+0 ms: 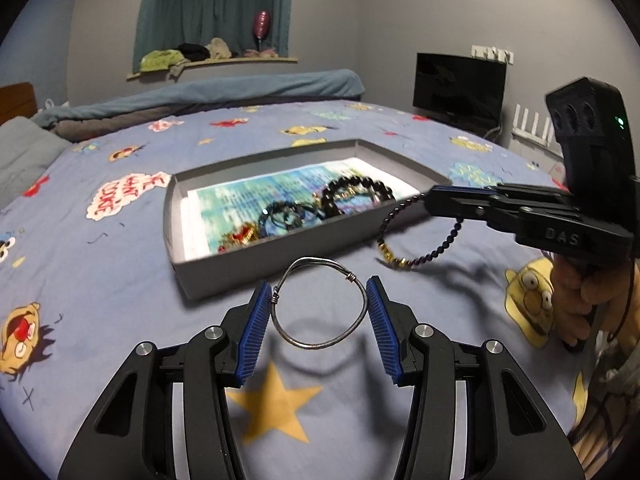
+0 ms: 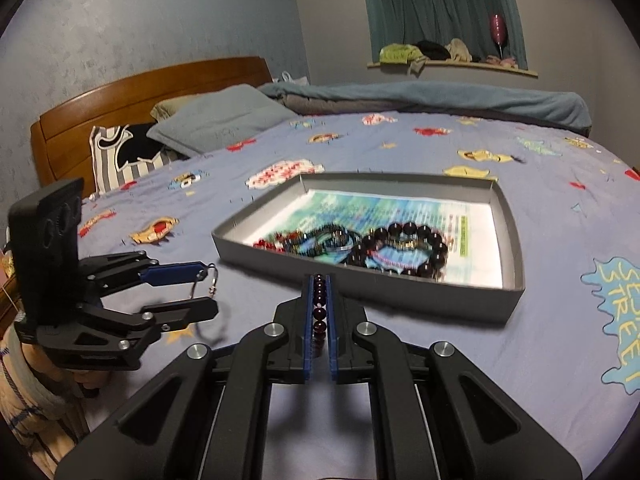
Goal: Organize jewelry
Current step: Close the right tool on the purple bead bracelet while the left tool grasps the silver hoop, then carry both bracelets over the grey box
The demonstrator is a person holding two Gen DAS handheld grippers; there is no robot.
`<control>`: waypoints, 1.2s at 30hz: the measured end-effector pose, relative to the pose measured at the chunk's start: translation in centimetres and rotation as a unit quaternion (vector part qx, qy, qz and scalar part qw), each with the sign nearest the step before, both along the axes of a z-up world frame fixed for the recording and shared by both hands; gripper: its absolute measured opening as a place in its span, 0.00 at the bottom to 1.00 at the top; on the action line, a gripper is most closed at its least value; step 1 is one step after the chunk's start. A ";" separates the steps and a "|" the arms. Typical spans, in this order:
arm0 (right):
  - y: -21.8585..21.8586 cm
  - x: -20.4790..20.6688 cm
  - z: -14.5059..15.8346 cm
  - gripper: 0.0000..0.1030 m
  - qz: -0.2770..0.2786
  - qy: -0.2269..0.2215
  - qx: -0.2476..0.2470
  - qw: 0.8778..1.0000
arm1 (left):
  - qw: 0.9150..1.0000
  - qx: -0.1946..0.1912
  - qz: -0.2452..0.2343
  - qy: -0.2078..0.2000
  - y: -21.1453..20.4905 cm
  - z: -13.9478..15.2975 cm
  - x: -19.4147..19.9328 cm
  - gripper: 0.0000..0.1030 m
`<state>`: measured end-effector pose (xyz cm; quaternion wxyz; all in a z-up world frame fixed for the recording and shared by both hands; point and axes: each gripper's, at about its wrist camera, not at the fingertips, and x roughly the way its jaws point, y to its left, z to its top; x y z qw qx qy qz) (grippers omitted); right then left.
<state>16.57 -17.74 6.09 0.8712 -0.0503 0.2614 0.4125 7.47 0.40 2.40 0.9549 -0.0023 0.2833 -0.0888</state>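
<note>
A grey shallow box (image 1: 280, 258) (image 2: 508, 216) lies on the bed and holds a black bead bracelet (image 1: 356, 194) (image 2: 400, 250), a dark bracelet (image 1: 280, 216) and red jewelry (image 1: 240, 236). My left gripper (image 1: 320, 294) (image 2: 208, 284) holds a silver wire bangle (image 1: 320, 304) (image 2: 202, 280) between its blue pads, just in front of the box and above the sheet. My right gripper (image 2: 319, 280) (image 1: 430, 200) is shut on a dark purple bead bracelet (image 1: 420, 246) (image 2: 319, 300), which dangles beside the box's near right corner.
The bed has a blue cartoon-print sheet (image 1: 120, 280) with a yellow star (image 1: 276, 404) under the left gripper. Pillows (image 2: 216, 120) and a wooden headboard (image 2: 152, 92) lie at one end. A dark TV (image 1: 458, 90) stands past the bed.
</note>
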 end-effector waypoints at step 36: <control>0.8 5.0 3.1 0.06 -0.067 -0.025 0.101 0.992 | 0.996 -0.057 0.055 -0.037 2.3 1.7 9.4 0.49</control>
